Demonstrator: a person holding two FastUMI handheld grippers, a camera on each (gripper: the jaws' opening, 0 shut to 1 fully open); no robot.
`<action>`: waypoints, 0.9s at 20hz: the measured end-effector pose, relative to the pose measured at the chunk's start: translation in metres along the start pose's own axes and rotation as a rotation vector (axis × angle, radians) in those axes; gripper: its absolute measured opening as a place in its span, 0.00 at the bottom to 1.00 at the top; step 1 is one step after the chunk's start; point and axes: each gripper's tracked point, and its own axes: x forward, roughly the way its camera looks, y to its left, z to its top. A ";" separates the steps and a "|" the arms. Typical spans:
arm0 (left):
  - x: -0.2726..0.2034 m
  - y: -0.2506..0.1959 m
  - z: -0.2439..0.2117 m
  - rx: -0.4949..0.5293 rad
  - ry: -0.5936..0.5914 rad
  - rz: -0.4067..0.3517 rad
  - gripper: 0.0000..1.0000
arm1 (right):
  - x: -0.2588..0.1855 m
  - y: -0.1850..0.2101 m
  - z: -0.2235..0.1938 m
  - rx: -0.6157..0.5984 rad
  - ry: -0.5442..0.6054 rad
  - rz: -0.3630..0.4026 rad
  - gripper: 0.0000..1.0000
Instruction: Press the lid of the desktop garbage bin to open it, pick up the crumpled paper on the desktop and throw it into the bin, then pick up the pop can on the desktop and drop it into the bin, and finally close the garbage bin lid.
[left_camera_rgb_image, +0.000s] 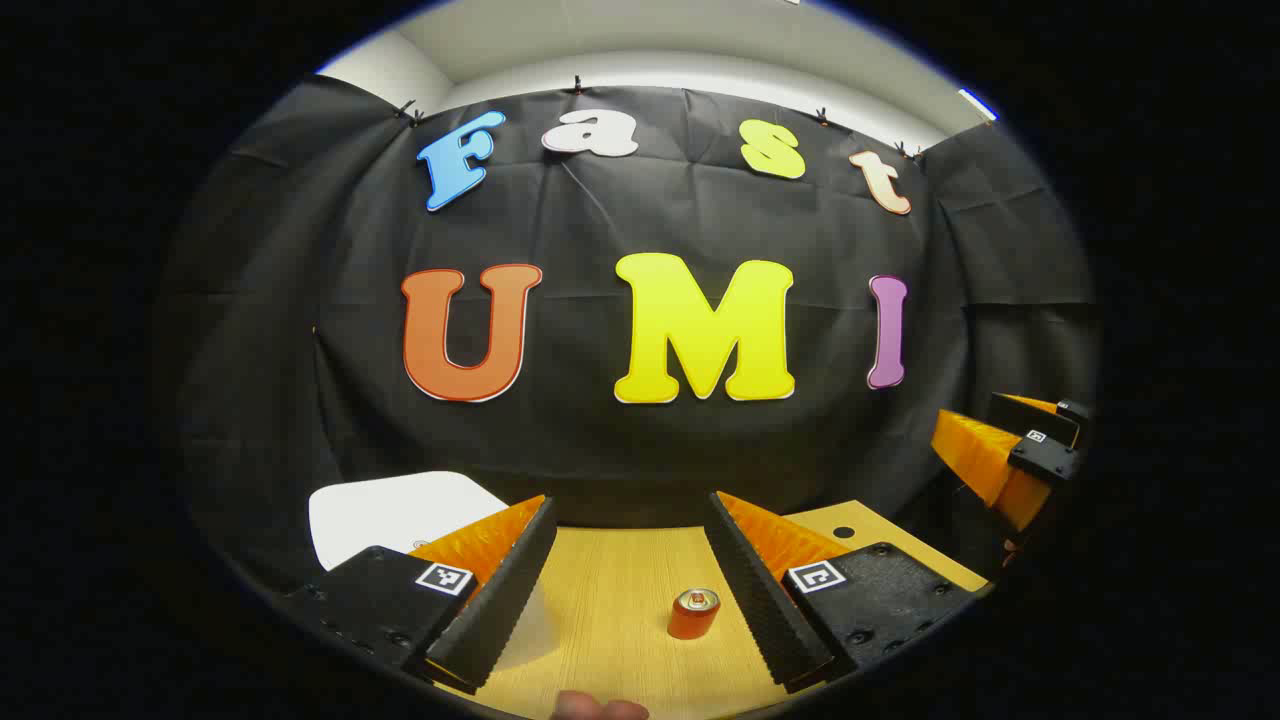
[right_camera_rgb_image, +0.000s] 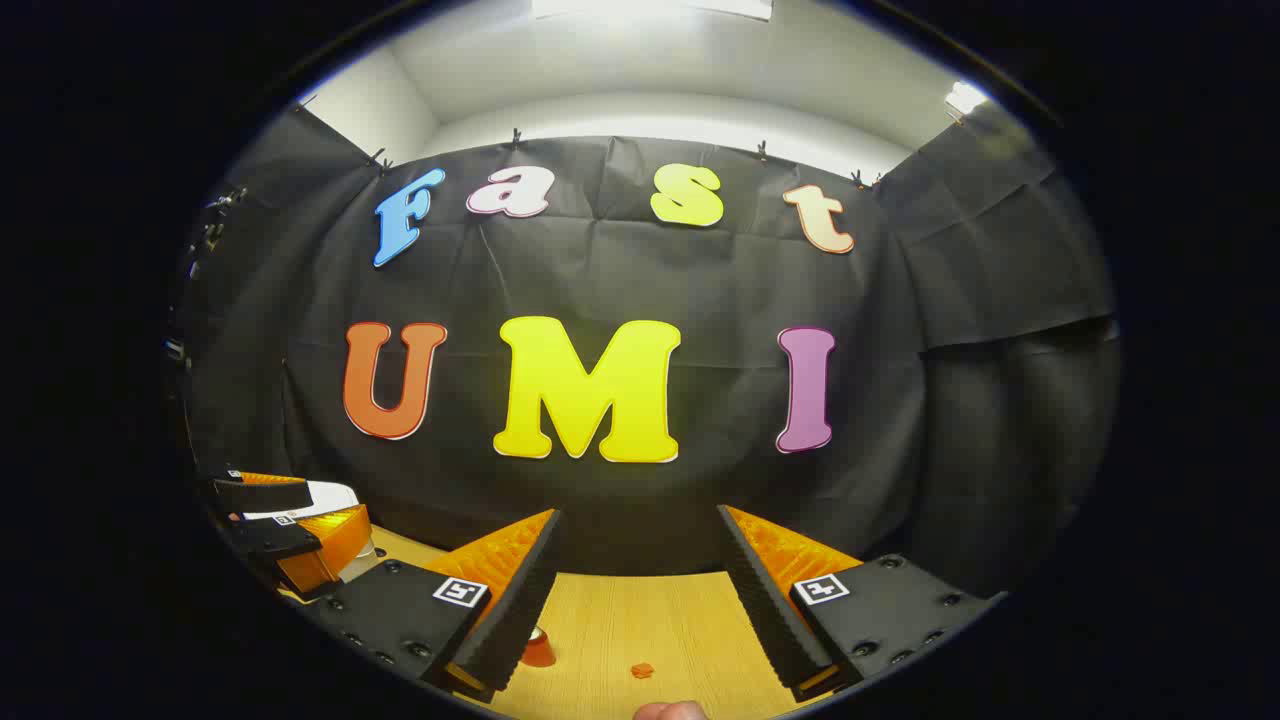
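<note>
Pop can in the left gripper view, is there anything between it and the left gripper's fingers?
No. In the left gripper view the pop can stands upright on the wooden desktop between the open left gripper fingers, with bare wood on both sides.

No readable text anywhere — only square coded markers on the gripper fingers (left_camera_rgb_image: 445, 577).

We hold the left gripper (left_camera_rgb_image: 630, 590) level with its two ridged fingers spread wide and nothing between them. The right gripper (right_camera_rgb_image: 635, 600) is likewise level and spread wide, gripping nothing. A fingertip (left_camera_rgb_image: 600, 708) shows below the left jaws.
</note>
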 end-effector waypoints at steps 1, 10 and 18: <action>0.000 0.001 0.002 0.004 -0.003 0.012 0.98 | 0.002 -0.002 -0.001 0.003 -0.002 -0.001 0.95; 0.001 -0.008 -0.003 0.002 0.009 0.010 0.98 | 0.013 -0.016 -0.004 0.053 0.008 -0.023 0.95; 0.003 -0.015 0.005 0.026 -0.021 0.028 0.98 | 0.019 -0.031 -0.007 0.055 0.009 -0.033 0.95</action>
